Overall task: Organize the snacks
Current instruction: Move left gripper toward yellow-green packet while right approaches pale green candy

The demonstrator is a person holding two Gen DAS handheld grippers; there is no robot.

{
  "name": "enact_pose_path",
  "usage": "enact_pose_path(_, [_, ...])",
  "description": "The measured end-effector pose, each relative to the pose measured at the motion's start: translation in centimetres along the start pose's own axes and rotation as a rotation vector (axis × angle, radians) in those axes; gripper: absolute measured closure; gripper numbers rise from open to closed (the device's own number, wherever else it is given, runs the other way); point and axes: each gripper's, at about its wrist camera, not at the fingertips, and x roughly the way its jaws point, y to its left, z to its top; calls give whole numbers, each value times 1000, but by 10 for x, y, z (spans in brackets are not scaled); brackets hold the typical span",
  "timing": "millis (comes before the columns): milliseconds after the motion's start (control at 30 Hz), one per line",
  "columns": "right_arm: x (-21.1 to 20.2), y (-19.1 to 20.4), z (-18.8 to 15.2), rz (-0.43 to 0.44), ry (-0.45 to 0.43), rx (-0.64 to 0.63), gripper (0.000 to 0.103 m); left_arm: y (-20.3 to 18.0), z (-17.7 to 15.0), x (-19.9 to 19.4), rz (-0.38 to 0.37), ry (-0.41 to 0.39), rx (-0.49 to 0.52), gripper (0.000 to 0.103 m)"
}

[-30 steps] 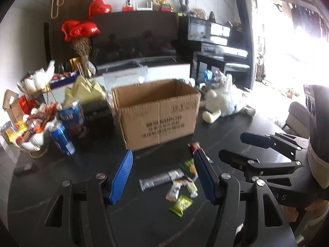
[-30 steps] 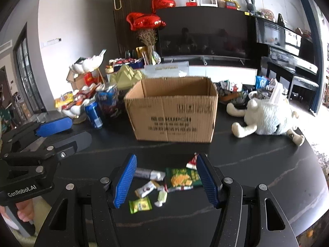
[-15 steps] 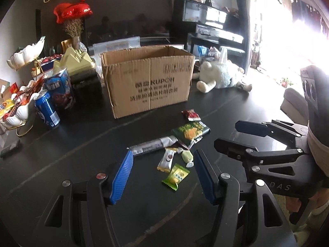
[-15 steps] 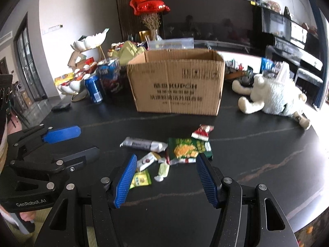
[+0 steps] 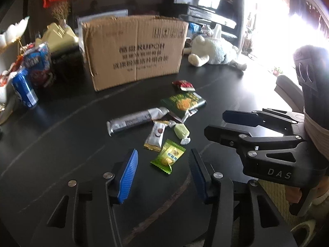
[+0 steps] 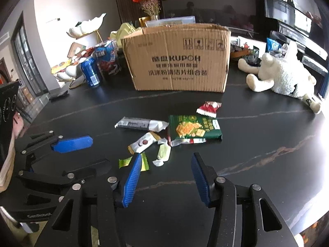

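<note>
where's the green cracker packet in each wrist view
Left wrist: green cracker packet lies right of centre, beyond the silver bar.
Right wrist: green cracker packet lies centre-right, right of the silver bar.
Shared landmark: cardboard box, behind the snacks in both.

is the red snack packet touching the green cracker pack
Apart. The right wrist view shows a strip of bare black table between the red snack packet and the green cracker pack; the left wrist view shows the same gap.
</note>
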Motion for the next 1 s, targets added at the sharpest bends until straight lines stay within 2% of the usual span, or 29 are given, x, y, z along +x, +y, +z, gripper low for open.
enact_pose_path(400, [26,-6,-6,22,57,18,62,6,-6,31,-68,59,-26,58])
enact_pose_path(700, [39,-12,-7,40,83,43,67,7,-5,43,-69,68,-14,59])
enact_pose_path(867, [43,-13,-5,46,82,47,68,9,-6,45,-74,64,-24,65])
enact_pose_path(1000, [48,-13,-4,63,90,54,69,9,-7,45,-93,69,-16,81])
